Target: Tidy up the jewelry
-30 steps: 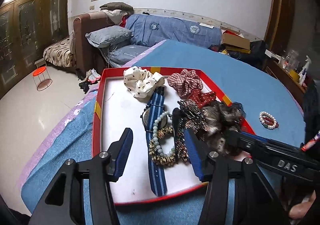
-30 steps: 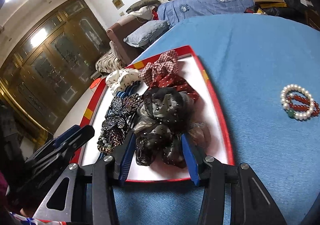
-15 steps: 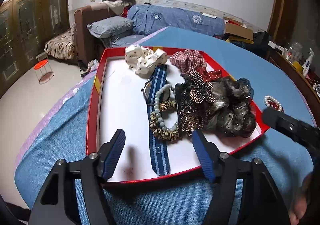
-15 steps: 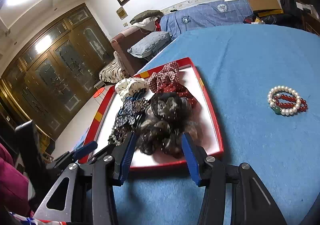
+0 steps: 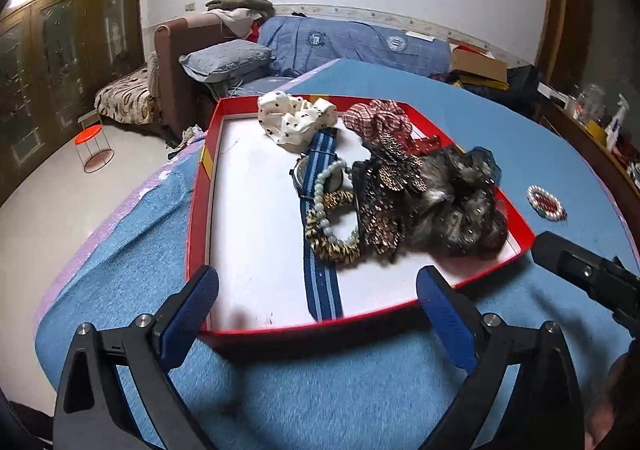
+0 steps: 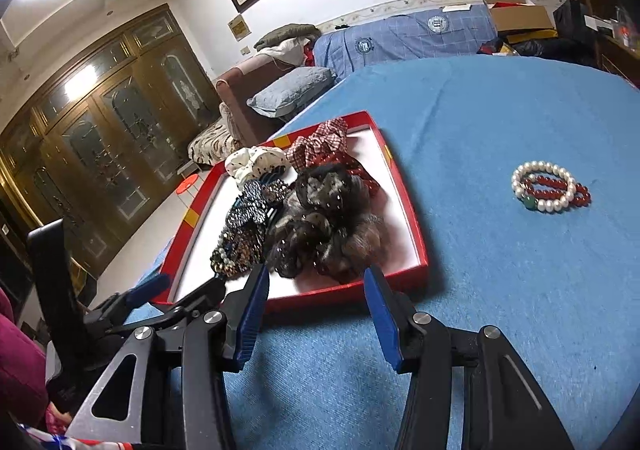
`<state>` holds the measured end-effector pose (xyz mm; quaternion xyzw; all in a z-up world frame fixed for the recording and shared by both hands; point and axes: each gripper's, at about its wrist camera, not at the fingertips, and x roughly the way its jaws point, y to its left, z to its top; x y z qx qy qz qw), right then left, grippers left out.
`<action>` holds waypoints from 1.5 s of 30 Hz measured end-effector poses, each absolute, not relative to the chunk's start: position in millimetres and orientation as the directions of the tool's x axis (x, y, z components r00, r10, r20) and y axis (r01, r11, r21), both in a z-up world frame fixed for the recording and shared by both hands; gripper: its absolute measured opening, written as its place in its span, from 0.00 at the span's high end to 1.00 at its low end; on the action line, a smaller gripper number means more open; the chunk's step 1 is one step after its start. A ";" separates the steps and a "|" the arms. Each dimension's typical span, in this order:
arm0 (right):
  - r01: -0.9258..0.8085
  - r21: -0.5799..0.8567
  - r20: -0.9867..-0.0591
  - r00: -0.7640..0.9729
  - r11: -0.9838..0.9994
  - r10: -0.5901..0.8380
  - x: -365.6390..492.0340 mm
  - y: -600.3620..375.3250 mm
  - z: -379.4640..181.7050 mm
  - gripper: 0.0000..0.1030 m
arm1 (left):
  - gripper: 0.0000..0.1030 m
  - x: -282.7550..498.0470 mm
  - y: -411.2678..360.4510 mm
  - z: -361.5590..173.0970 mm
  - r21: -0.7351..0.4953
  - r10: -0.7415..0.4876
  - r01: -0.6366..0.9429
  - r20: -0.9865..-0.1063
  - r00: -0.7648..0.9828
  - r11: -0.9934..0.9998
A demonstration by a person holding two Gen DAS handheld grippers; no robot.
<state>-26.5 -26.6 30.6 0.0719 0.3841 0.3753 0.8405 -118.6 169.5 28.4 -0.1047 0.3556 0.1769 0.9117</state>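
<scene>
A red tray (image 5: 196, 210) sits on a blue-covered table (image 6: 520, 290), and both hand-held grippers hover at its near edge holding nothing: the left gripper (image 5: 318, 300) has jaws opening wide, while the right gripper (image 6: 316, 314) has a middling gap. The step in hand is probably fetching the two bracelets (image 6: 550, 188), one pearl and one red, lying well apart from the tray on the right, so the right gripper would best pinch the overlapping beads from above. The tray holds about four scrunchies, one striped watch (image 5: 318, 210), one sequined clip (image 5: 386, 186) and one pale bead bracelet (image 5: 330, 206).
</scene>
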 end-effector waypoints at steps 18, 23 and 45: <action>-0.488 0.213 -0.475 0.706 0.847 0.526 -142.6 -61.3 83.0 0.07 | 0.04 -209.1 138.2 75.8 0.085 0.447 -0.477 -0.520 0.728 0.875; -0.460 0.169 -0.423 0.765 0.872 0.486 -167.8 -64.4 91.6 0.00 | 0.04 -210.2 128.0 65.6 0.172 0.462 -0.443 -0.526 0.714 0.880; -0.483 0.120 -0.489 0.731 0.867 0.475 -164.2 -42.6 79.1 0.00 | 0.04 -206.2 134.7 49.6 0.130 0.432 -0.441 -0.562 0.705 0.888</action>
